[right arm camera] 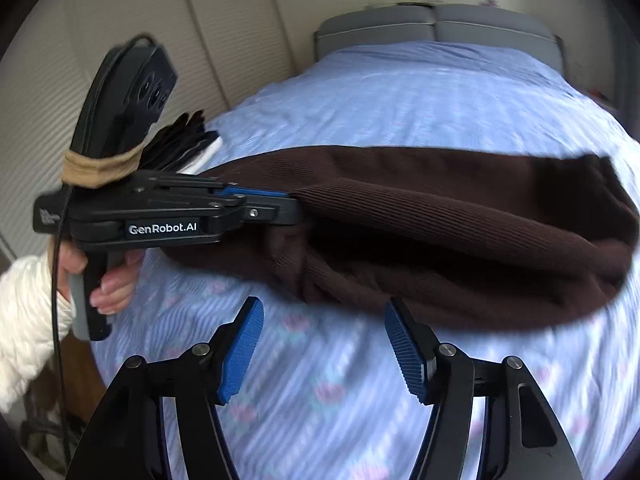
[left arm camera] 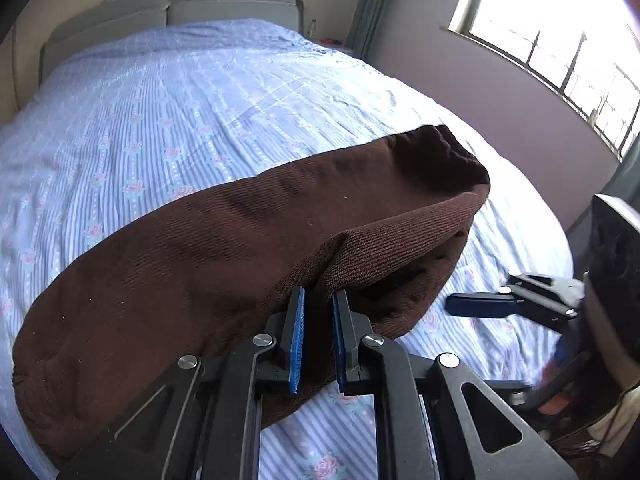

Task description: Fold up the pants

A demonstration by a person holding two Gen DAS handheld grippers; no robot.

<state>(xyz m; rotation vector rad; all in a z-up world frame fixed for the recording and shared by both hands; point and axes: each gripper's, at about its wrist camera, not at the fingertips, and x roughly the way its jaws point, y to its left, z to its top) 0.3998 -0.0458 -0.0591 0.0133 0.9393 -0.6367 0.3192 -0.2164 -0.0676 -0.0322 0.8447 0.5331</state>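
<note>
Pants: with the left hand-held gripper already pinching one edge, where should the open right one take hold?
Judging by the sag, grip the loose near edge of the pants, coming from the bed's near side; the right hand-held gripper is open just short of it.

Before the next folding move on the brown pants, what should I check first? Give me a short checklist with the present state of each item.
1. Left gripper grips the brown pants: ok, its jaws are closed on a fold of the fabric.
2. Right gripper is ready to grasp: ok, jaws wide open, holding nothing, just short of the near edge of the pants.
3. Pants lie flat: not ok, the pinched part is raised above the bed sheet and the cloth beneath is bunched.
4. Waistband and leg ends aligned: cannot tell, the ends are not clearly visible.
5. Room on the bed: ok, bare sheet shows beyond the pants.
</note>
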